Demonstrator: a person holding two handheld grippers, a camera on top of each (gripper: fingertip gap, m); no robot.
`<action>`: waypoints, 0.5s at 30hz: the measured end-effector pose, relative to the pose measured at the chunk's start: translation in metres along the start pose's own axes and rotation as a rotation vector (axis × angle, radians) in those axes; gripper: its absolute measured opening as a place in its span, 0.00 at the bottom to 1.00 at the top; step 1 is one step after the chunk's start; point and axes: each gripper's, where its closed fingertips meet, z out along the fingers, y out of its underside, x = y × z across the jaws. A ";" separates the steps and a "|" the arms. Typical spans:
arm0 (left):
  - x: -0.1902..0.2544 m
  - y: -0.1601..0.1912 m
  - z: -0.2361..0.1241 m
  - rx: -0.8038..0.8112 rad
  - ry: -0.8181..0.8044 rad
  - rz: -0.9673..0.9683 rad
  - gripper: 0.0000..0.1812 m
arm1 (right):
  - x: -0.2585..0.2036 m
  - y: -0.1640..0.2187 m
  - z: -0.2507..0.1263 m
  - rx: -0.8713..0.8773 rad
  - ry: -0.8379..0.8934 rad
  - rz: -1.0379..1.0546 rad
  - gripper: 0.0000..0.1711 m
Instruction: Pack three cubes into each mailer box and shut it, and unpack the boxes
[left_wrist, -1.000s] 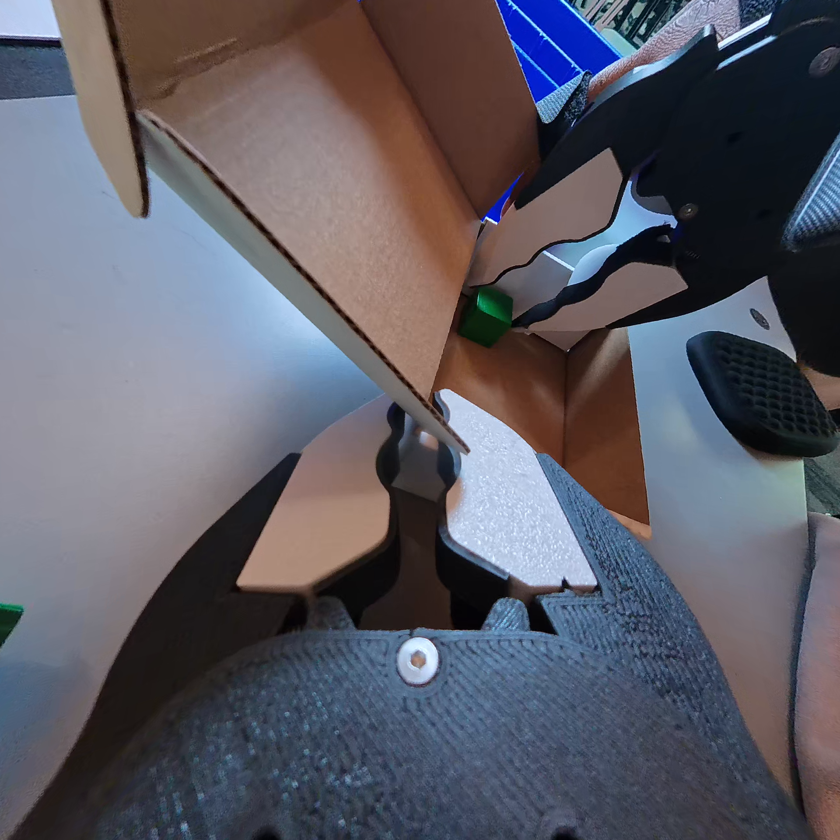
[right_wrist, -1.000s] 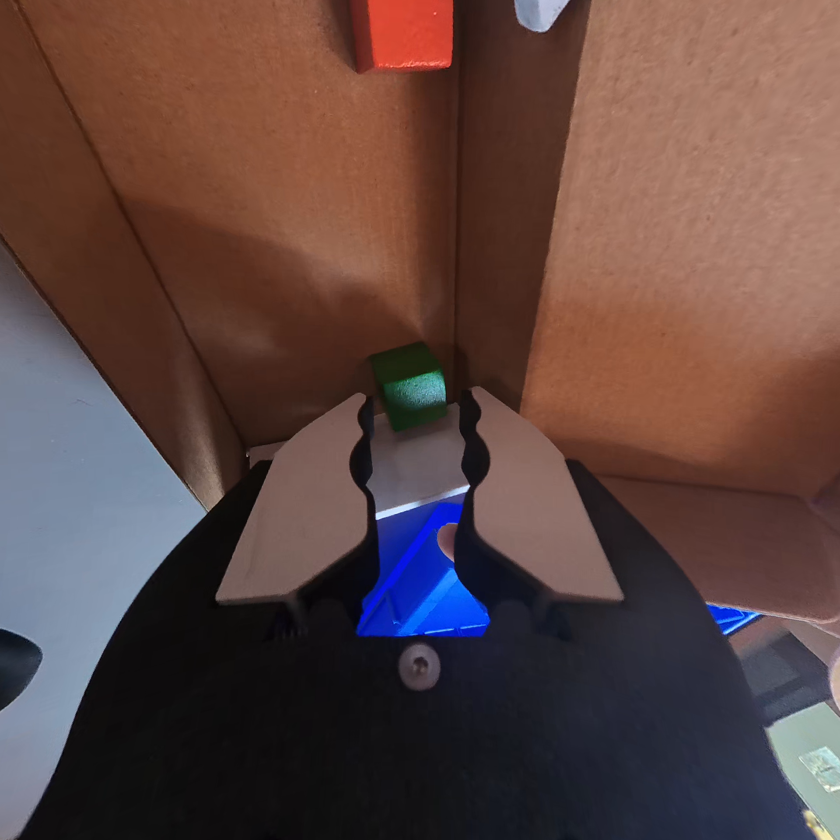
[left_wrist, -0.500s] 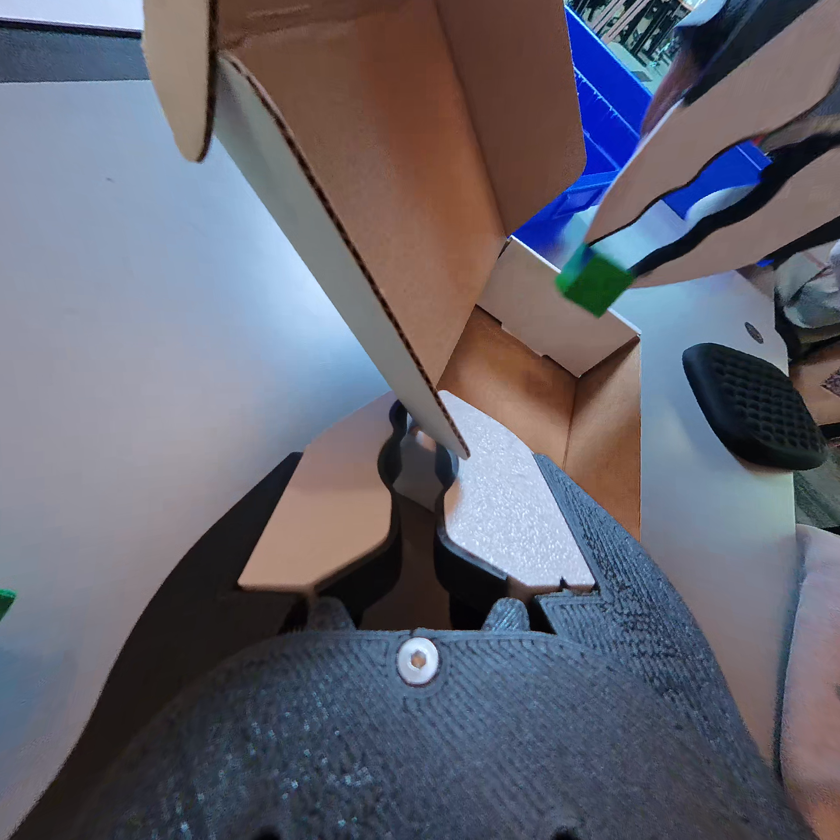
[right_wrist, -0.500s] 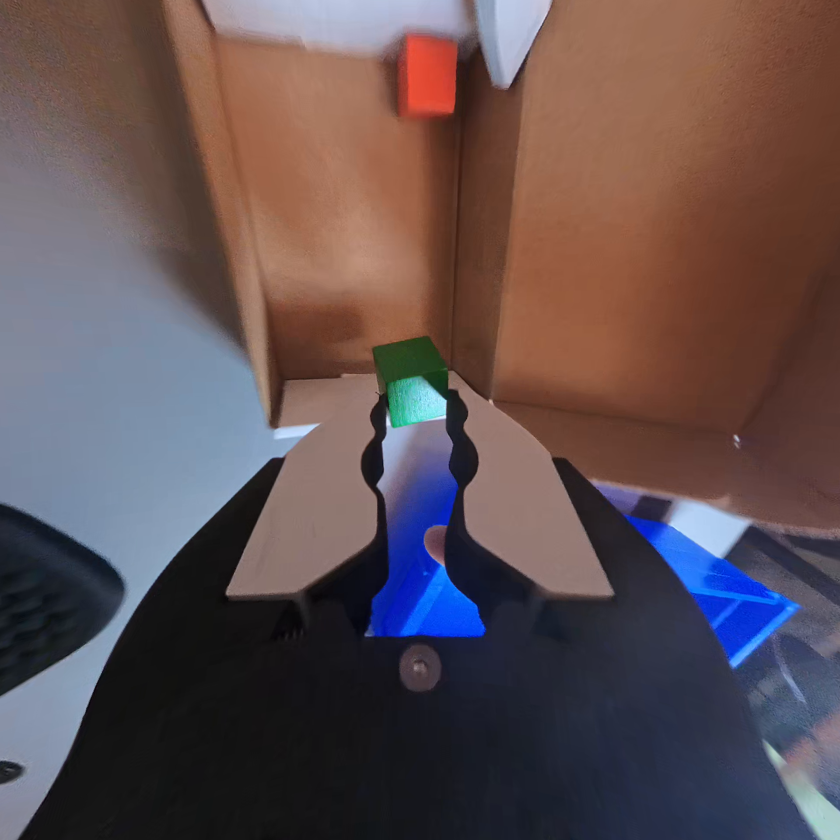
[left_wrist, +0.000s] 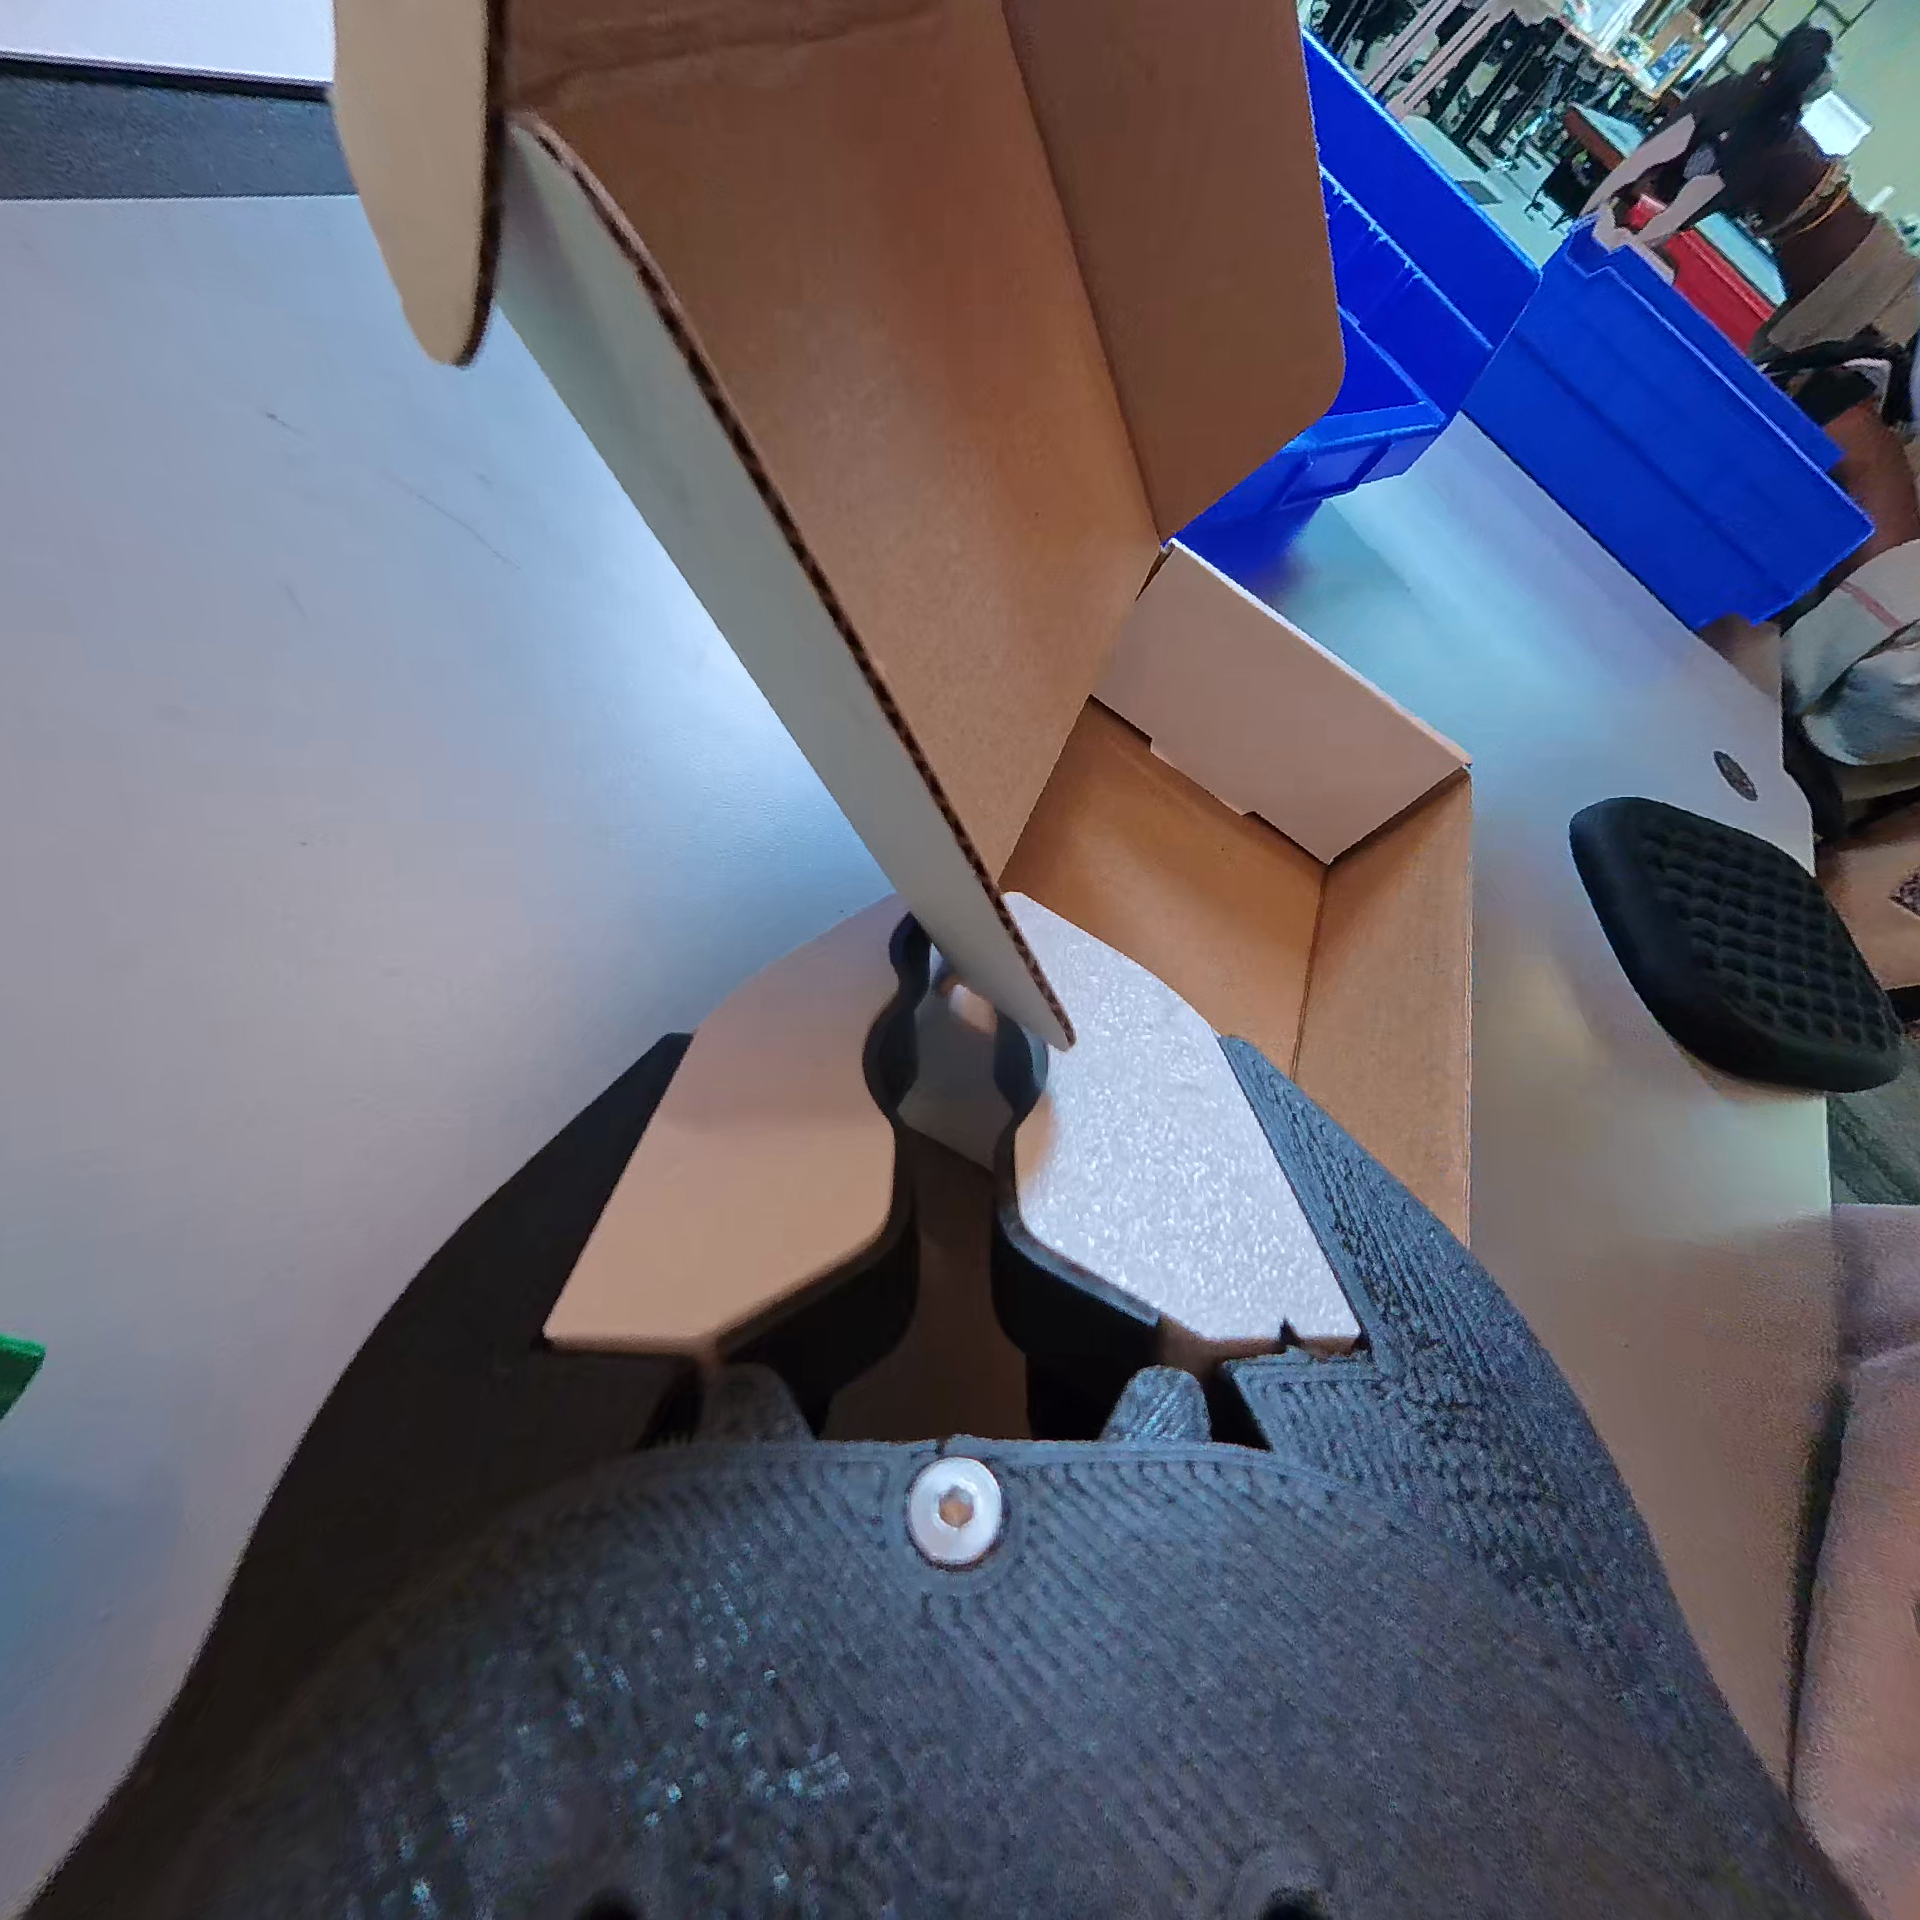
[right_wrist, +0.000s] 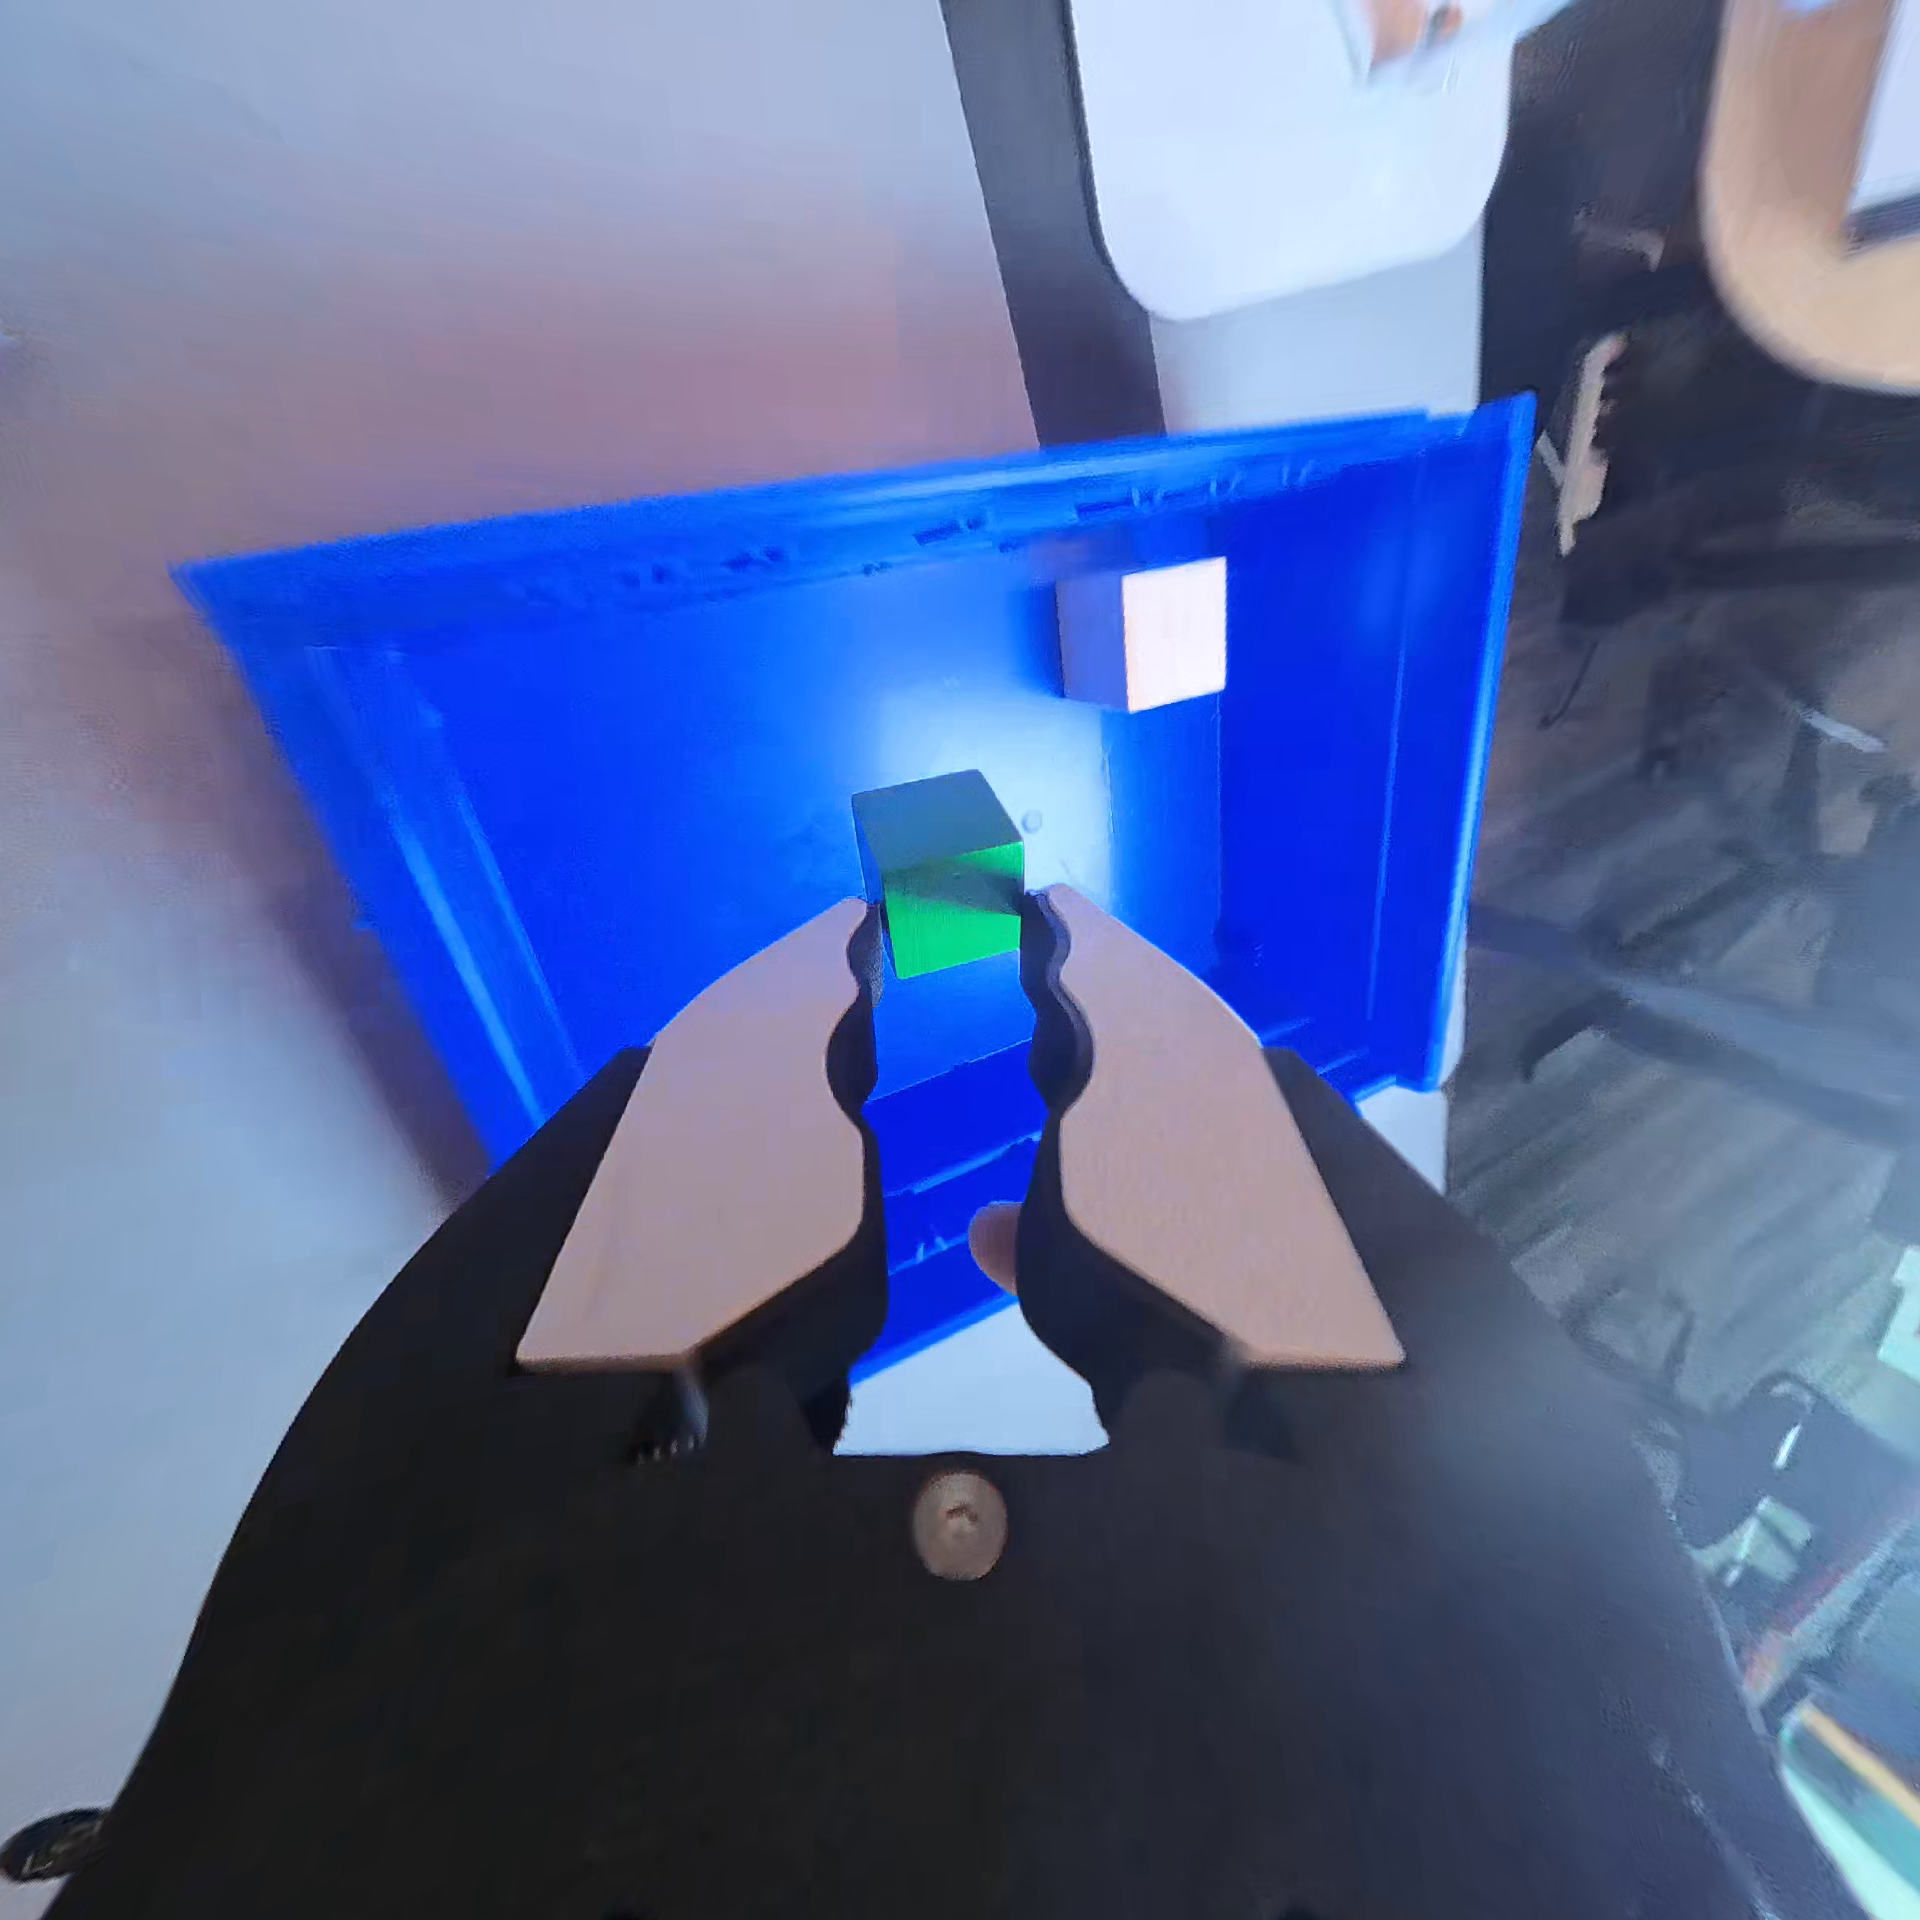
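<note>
In the left wrist view my left gripper (left_wrist: 961, 997) is shut on the near edge of the open mailer box (left_wrist: 1382, 935), with the raised lid (left_wrist: 831, 416) standing up in front of it. The part of the box's inside that shows holds no cubes. In the right wrist view my right gripper (right_wrist: 948, 914) is shut on a green cube (right_wrist: 940, 883) and holds it above a blue bin (right_wrist: 644, 790). A pale cube (right_wrist: 1143, 634) lies on the bin's floor, toward the far right.
Two blue bins (left_wrist: 1662, 416) stand on the grey table behind the box. A black ribbed pad (left_wrist: 1735, 935) lies right of the box. A green object (left_wrist: 16, 1371) shows at the left edge. A person stands far off at the back. Left tips to right tips: about 30 cm.
My right gripper closed on the green cube inside the box, lifted it out and carried it over the blue bin. It has left the left wrist view. My left gripper keeps hold of the box.
</note>
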 end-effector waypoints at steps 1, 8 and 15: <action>0.000 0.000 0.000 0.001 0.000 -0.001 0.06 | 0.004 0.005 0.016 -0.022 -0.014 0.021 0.15; 0.000 0.000 -0.001 0.003 0.010 0.001 0.06 | 0.007 0.017 0.096 -0.146 -0.139 0.025 0.15; 0.001 0.001 0.000 0.003 0.036 -0.015 0.05 | 0.020 0.025 0.119 -0.270 -0.133 -0.016 0.15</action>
